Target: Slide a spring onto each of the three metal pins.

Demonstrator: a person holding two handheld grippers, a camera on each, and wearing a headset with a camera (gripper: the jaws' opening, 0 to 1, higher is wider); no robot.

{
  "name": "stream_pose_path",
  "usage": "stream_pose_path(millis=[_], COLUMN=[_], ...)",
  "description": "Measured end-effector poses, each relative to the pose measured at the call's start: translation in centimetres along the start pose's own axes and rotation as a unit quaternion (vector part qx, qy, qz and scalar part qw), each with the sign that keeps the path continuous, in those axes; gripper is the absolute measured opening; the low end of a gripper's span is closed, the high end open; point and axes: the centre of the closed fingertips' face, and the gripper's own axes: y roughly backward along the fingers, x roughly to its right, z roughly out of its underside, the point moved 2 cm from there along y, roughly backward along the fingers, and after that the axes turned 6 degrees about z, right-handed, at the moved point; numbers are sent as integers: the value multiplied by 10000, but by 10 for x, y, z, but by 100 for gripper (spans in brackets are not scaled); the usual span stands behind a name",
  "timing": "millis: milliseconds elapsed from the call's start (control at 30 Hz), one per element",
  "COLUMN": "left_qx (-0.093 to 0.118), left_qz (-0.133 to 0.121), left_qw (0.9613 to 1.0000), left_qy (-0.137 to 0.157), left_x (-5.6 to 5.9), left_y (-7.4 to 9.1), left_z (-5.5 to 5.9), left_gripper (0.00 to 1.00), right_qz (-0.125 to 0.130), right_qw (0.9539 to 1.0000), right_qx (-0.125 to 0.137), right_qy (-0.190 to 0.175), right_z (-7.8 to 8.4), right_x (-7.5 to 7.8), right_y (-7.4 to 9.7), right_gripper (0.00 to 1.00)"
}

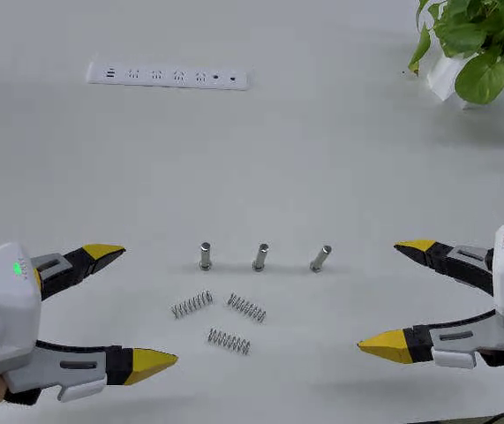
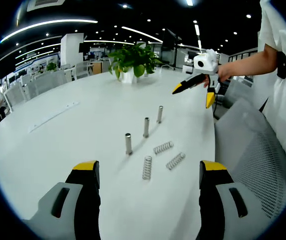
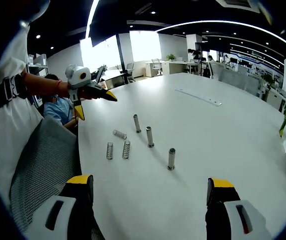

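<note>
Both empty: left tool (image 1: 150,304) jaws spread wide above surface (image 1: 322,159); right tool (image 1: 377,297) jaws likewise apart. Between tools: three metal pins upright in row: left pin (image 1: 205,256), middle pin (image 1: 260,257), right pin (image 1: 320,258). Three springs lie flat just nearer than pins, apart from them: left spring (image 1: 191,304), right spring (image 1: 246,307), near spring (image 1: 229,341). Far beyond tools: power strip (image 1: 168,75); white pot (image 2: 128,77) holding leafy plant (image 1: 477,40).

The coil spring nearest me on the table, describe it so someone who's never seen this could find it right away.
On the white table, find the row of three short silver metal pins. Three small wire coil springs lie on the person's side of them; the one meant lies alone, closest to the person, while the other two sit side by side nearer the pins.
</note>
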Motion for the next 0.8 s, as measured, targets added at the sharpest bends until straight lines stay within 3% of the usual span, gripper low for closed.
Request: stream_pose_path(millis=[67,200,267,333,500,600,800], left_qx=[-226,-415,-621,-652,-1048,-1180,-1509], left_qz=[-47,-93,-83,-56,-49,-44,4], left_qw=[9997,9991,9979,9978,9941,9929,9885], left_qy=[58,44,180,67,258,164,-63], left_x=[-3,-8,-8,-9,-13,-14,-14], left_y=[-2,-8,-12,-17,-30,-37,-49], left_z=[5,11,16,17,29,32,40], left_gripper=[73,60,55,50,44,42,29], right_qz=[10,8,9,1,-3,0,18], right_qw=[10000,10000,10000,10000,10000,10000,10000], right_qx=[-1,-35,-44,-38,15,14,-5], right_qy=[25,1,3,-18,-44,-55,-90], right_z=[3,7,8,9,8,9,8], right_x=[1,0,0,0,0,1,-3], right_y=[1,1,1,0,0,1,2], right_gripper=[96,95,95,95,94,94,93])
